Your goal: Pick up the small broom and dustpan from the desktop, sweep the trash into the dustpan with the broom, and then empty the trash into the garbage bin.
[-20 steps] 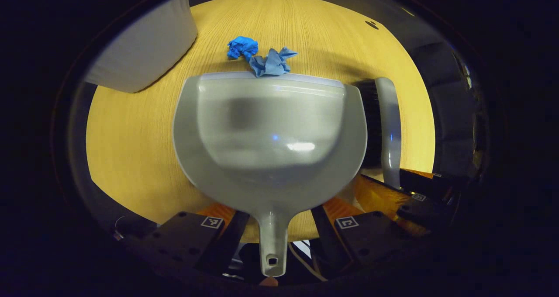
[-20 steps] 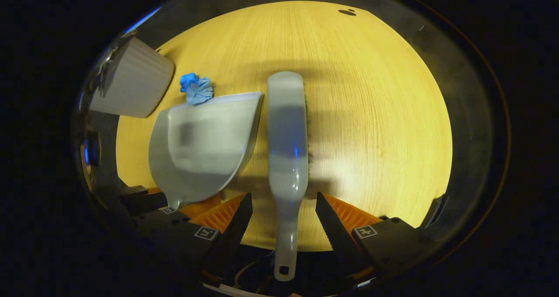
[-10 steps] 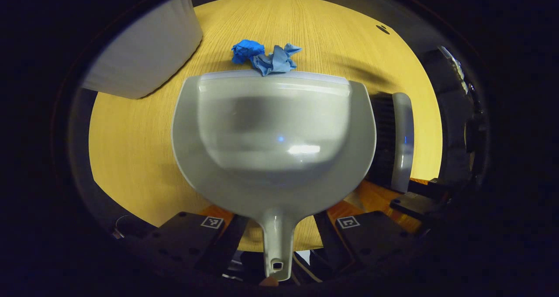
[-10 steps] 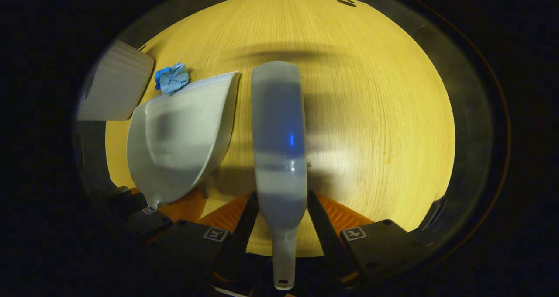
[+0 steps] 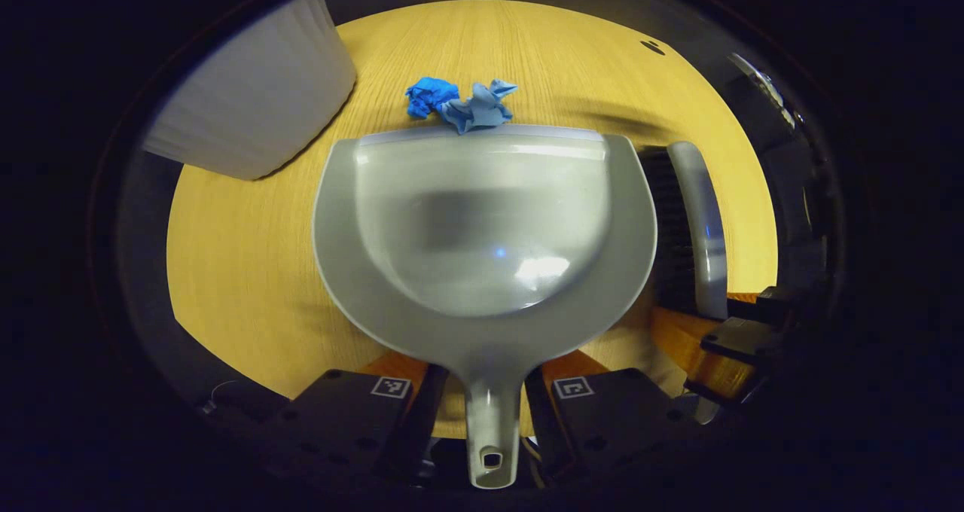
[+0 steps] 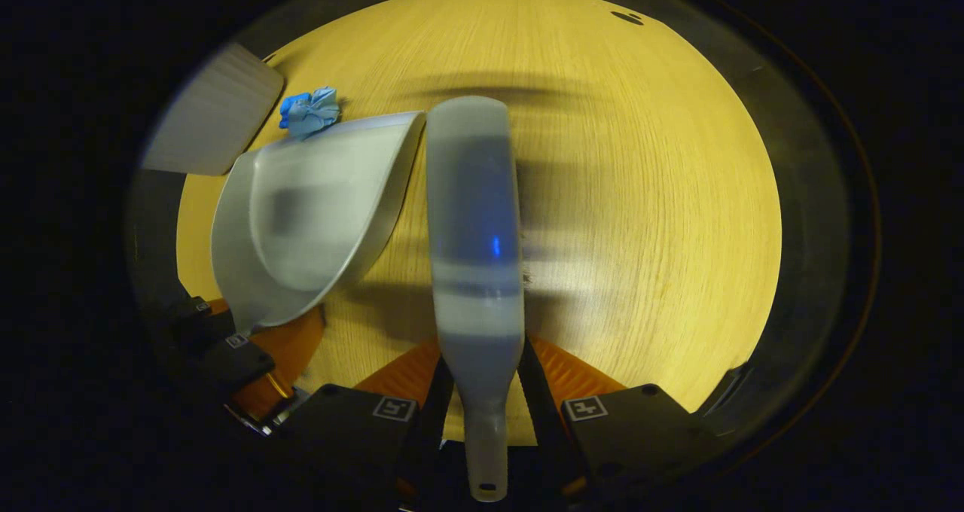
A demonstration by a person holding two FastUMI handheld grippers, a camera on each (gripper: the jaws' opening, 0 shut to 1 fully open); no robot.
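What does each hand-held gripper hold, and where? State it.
Left hand-held gripper: grey plastic dustpan, by its handle. Right hand-held gripper: grey plastic broom, by its handle.

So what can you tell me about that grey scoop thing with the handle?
The grey plastic dustpan is smooth and shiny, with a wide rounded scoop, a pale strip along its front lip and a short handle with a hanging hole. The left gripper is closed on its handle. Its lip meets the crumpled blue paper on the yellow wooden table.

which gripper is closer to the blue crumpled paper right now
Left. The left gripper holds the dustpan, whose lip sits just before the blue crumpled paper. The right gripper, gripping the broom, is off to the side.
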